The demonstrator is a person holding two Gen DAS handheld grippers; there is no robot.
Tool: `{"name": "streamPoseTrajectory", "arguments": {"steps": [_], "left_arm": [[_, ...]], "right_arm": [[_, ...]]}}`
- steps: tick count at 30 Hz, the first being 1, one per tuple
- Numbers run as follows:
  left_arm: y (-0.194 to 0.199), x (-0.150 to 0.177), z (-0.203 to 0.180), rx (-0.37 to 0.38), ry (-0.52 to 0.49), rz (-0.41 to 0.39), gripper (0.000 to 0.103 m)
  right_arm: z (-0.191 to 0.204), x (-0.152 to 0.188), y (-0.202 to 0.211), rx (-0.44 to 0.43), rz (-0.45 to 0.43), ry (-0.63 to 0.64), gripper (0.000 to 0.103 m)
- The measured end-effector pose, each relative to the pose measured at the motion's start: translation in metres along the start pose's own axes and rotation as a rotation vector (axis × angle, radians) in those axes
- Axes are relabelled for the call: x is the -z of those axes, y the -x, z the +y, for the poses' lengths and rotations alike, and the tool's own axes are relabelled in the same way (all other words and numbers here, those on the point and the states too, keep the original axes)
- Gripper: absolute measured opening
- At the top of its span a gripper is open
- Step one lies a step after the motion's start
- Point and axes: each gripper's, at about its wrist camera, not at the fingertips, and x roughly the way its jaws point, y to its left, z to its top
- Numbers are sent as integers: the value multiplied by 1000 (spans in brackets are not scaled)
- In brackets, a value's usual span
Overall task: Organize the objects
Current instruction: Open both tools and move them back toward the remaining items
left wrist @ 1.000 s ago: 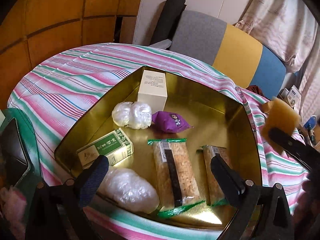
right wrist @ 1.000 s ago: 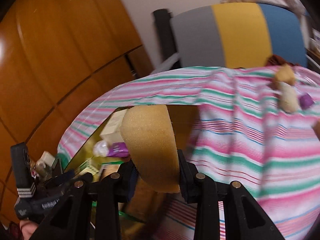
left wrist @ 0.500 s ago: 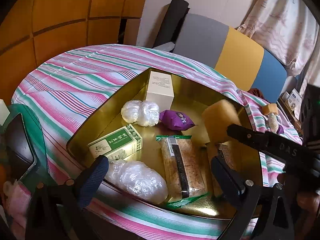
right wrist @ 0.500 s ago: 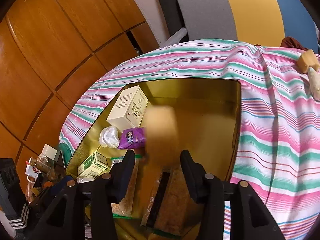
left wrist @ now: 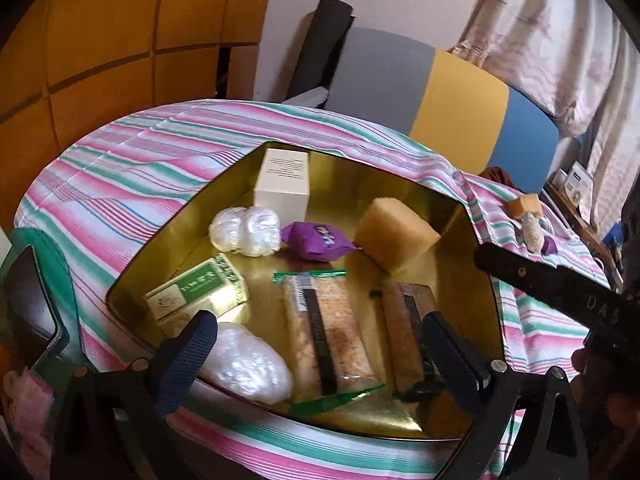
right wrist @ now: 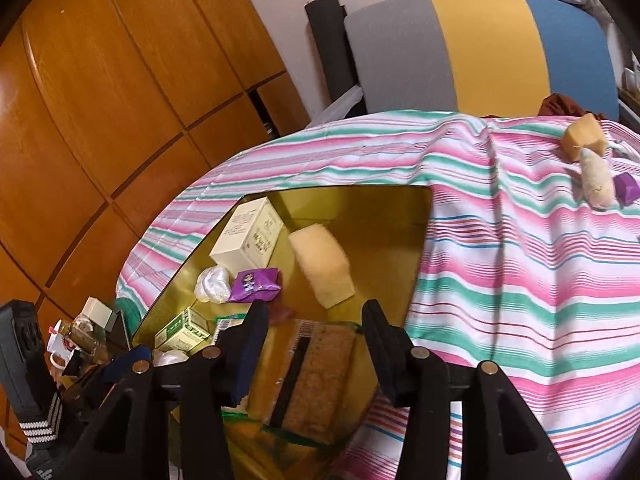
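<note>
A gold tray (left wrist: 404, 190) sits on the striped tablecloth. In it lie a yellow sponge (left wrist: 396, 234), a cream box (left wrist: 283, 184), a purple packet (left wrist: 316, 240), a green box (left wrist: 196, 290), two clear-wrapped white bundles (left wrist: 245, 230) and two cracker packs (left wrist: 326, 328). My left gripper (left wrist: 316, 354) is open and empty over the tray's near edge. My right gripper (right wrist: 316, 338) is open and empty above the tray, just short of the sponge (right wrist: 322, 264), which lies in the tray (right wrist: 412, 248).
On the cloth at the far right lie another sponge piece (right wrist: 582, 138), a pale fuzzy item (right wrist: 596, 180) and a small purple item (right wrist: 626, 188). A grey, yellow and blue chair back (right wrist: 476, 48) stands behind the table. Bottles and clutter (right wrist: 80, 332) sit at the left.
My right gripper carried the yellow sponge over the tray, opened and let it go. The sponge now lies in the tray and the right gripper has drawn back.
</note>
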Motion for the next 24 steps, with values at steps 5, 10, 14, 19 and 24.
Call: {"name": "streamPoseTrajectory", "arguments": {"steps": [5,10,14,19,24], "left_arm": [[0,2,-14,16,-38,0,103],[-2,4,-31,42,-81,5,103],[0,7,-49,75,-127,14,103],[3,10,-77,119,-201,22,103],[3,16,-111,161,-284,37,103]], "right_arm": [[-22,1,10,29,-23,-55,49],[-55,6,23,81,-45,-116,49],[-87,17,29,136,-43,-176,49],[-127,34,41,224,-32,-220,52],[-173,43,65,326,-48,-273,59]]}}
